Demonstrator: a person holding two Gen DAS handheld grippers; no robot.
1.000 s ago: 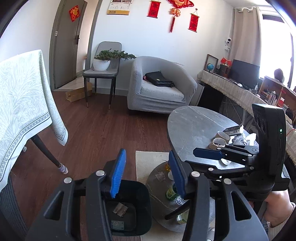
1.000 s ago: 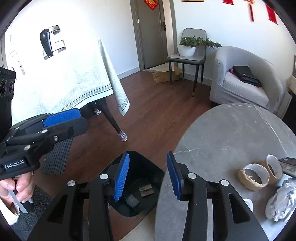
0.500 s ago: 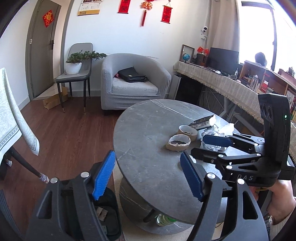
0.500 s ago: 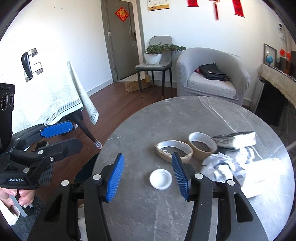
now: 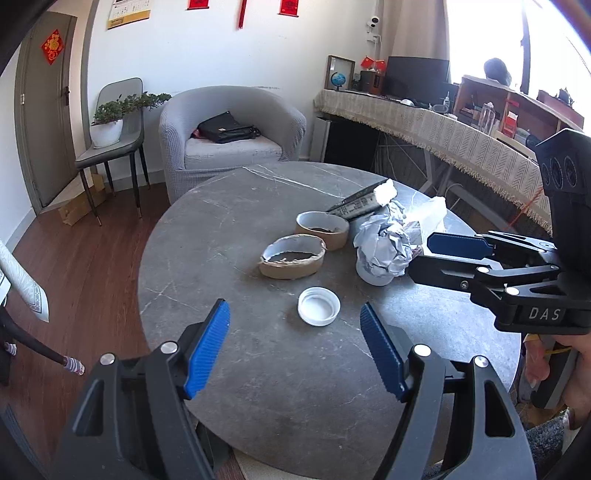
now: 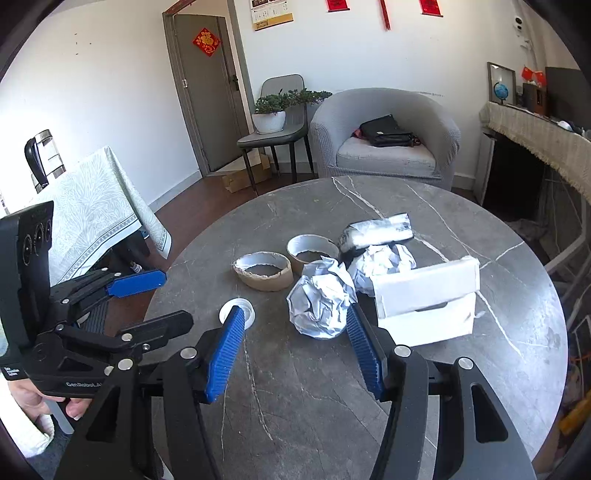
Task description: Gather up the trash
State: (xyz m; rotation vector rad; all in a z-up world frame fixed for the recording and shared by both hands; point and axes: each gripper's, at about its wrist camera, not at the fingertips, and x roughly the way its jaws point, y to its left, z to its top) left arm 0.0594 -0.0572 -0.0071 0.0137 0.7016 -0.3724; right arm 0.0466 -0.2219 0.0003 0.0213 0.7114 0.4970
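Over the round grey marble table (image 5: 221, 229), both grippers have swung away from the black bin: left gripper (image 5: 295, 354) wide and empty before the white plastic lid (image 5: 318, 305), right gripper (image 6: 291, 347) empty, opening toward the crumpled white paper ball (image 6: 319, 308).

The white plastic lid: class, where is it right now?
In the left wrist view the white plastic lid lies on the round table, in front of the torn cardboard ring.

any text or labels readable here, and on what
"DAS": on the right gripper body, left wrist view.
"GenRobot.A", cut off: on the left gripper body, right wrist view.
Red door sign: one gold character, not legible to me.
Wall calendar, black packet: print too small to read.
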